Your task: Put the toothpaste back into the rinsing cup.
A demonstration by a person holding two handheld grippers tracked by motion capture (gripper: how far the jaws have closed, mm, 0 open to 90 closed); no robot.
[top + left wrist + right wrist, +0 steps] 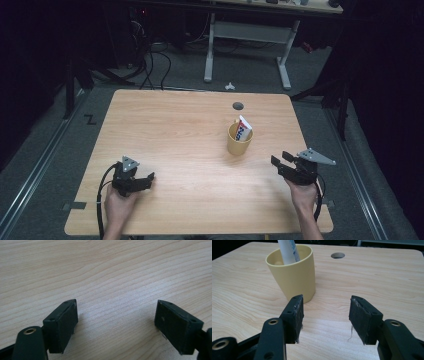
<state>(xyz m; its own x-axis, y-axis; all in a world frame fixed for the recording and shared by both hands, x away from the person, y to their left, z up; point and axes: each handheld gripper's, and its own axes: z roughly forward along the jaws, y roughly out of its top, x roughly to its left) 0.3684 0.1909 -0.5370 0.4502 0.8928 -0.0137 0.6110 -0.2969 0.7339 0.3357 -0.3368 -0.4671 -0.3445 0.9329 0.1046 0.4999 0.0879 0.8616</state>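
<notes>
- Yellow cup point(239, 141) stands upright on the wooden table point(180, 150), right of centre, a little in front of the round cable hole point(238, 106).
- Inside it: a white toothpaste tube point(243, 128), leaning against the rim, its upper end poking out. Nothing else in the cup that I can make out.
- Right gripper point(281, 160) sits low near the table's right edge, pointing toward the cup. Jaws apart, nothing between them. In the right gripper view the cup point(293, 272) is ahead and to the left, near but untouched; looks like a line-up for a reach.
- Left gripper point(145, 178) rests near the front-left corner, well apart from the cup. Jaws spread wide over bare wood, empty; seems parked out of the way.
</notes>
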